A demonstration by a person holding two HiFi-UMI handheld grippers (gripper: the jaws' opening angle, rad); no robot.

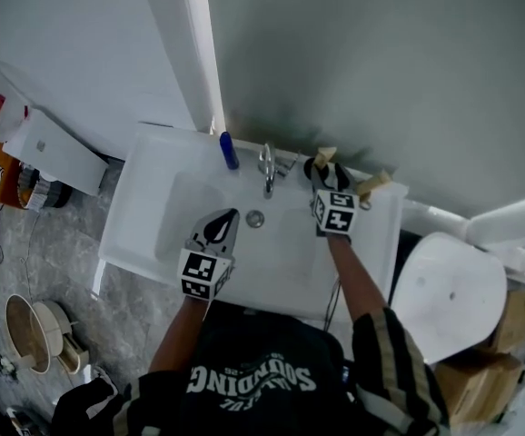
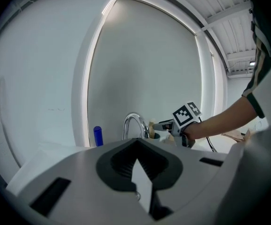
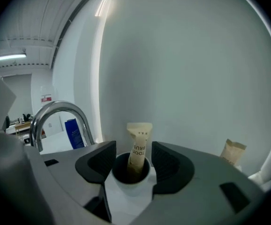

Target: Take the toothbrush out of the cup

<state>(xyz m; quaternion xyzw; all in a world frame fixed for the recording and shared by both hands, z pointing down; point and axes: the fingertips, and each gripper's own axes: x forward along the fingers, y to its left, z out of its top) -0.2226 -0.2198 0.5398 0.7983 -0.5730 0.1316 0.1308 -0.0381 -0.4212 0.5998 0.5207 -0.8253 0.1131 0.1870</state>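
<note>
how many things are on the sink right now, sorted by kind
faucet: 1
blue bottle: 1
cup: 1
paper-wrapped toothbrush, standing in the cup: 1
paper packet, to the right of the cup: 1
total: 5

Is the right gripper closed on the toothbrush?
No: the jaws of the right gripper stand apart on either side of the cup, and the toothbrush stands in it untouched.
</note>
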